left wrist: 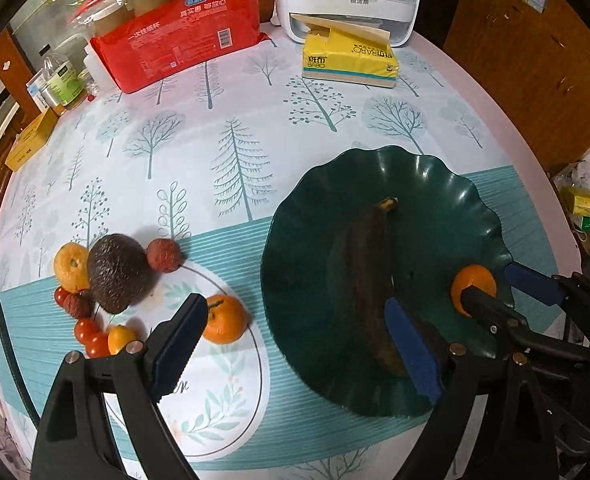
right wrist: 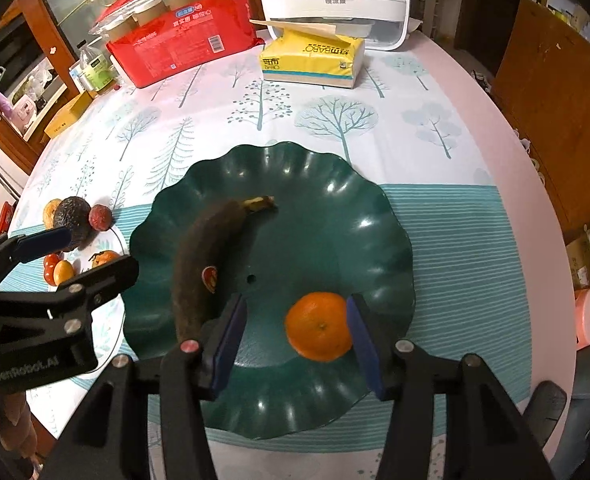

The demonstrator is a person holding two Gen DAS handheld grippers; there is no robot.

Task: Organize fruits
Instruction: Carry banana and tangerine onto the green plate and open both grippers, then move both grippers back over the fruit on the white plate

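Two mandarins, one banana, one avocado.

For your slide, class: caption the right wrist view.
Right hand-held gripper open around a tangerine beside a blackened banana on the green plate.

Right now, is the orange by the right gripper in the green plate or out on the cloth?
In. The orange rests on the green plate, between the right gripper's open jaws.

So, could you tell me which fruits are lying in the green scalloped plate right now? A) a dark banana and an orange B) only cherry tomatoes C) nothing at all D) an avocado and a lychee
A: the dark banana and the orange lie in the green plate; the other fruit sits on the table beside it.
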